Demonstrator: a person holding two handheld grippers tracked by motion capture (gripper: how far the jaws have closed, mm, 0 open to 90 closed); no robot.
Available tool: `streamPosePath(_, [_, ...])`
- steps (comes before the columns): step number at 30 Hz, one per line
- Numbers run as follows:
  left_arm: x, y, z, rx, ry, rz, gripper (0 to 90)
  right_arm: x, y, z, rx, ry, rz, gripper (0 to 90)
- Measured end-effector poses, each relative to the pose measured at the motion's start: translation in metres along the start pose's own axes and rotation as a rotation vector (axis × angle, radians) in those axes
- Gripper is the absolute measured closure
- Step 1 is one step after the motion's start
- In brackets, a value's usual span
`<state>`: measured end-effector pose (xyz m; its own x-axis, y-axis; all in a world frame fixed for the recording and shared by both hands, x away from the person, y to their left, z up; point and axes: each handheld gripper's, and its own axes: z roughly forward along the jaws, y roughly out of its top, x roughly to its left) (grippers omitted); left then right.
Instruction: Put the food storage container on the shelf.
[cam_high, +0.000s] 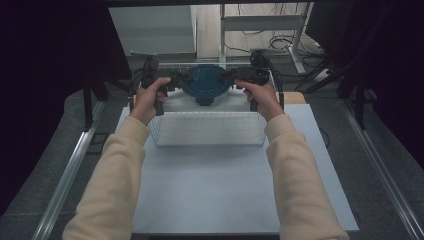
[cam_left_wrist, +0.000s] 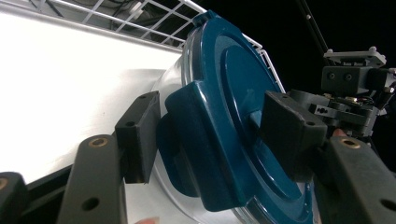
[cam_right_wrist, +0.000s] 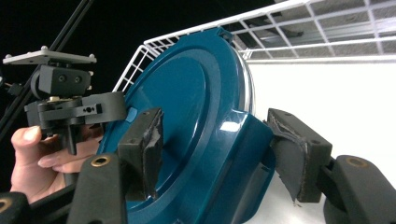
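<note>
1. High view: I count one pale table top (cam_high: 225, 190), one white wire basket (cam_high: 207, 127) on its far half, one round blue-lidded container (cam_high: 205, 82) and two grippers, one in each of my hands.
2. The container is held up over the basket's far side, between the two grippers, lid facing the camera.
3. The left gripper (cam_high: 172, 80) meets the container's left edge, the right gripper (cam_high: 237, 76) its right edge.
4. The left gripper view adds what the high view lacks: a blue latch tab (cam_left_wrist: 205, 149) between the spread jaws, a clear body behind the lid; I cannot tell whether the pads press it.
5. In the right gripper view, the worn pads (cam_right_wrist: 299, 158) bracket the opposite tab (cam_right_wrist: 243, 154); contact is unclear.
</note>
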<state>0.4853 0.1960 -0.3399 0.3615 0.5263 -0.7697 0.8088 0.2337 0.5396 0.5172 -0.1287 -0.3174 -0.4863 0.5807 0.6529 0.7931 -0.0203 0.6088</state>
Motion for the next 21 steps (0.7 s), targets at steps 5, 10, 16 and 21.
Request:
streamPosePath(5, [-0.010,-0.005,-0.007,-0.052,0.076,0.067,26.9,0.014,-0.003,-0.006,-0.082,-0.118,-0.076,24.9])
streamPosePath(10, [-0.030,-0.019,-0.030,-0.103,0.154,0.222,21.9,0.032,-0.016,-0.028,-0.128,-0.167,-0.208,21.4])
streamPosePath(16, [-0.049,-0.062,-0.061,-0.123,0.162,0.351,21.2,0.045,-0.050,-0.057,-0.140,-0.182,-0.366,21.5])
streamPosePath(21, [-0.053,-0.112,-0.080,-0.103,0.121,0.400,20.1,0.049,-0.094,-0.079,-0.113,-0.177,-0.475,21.5])
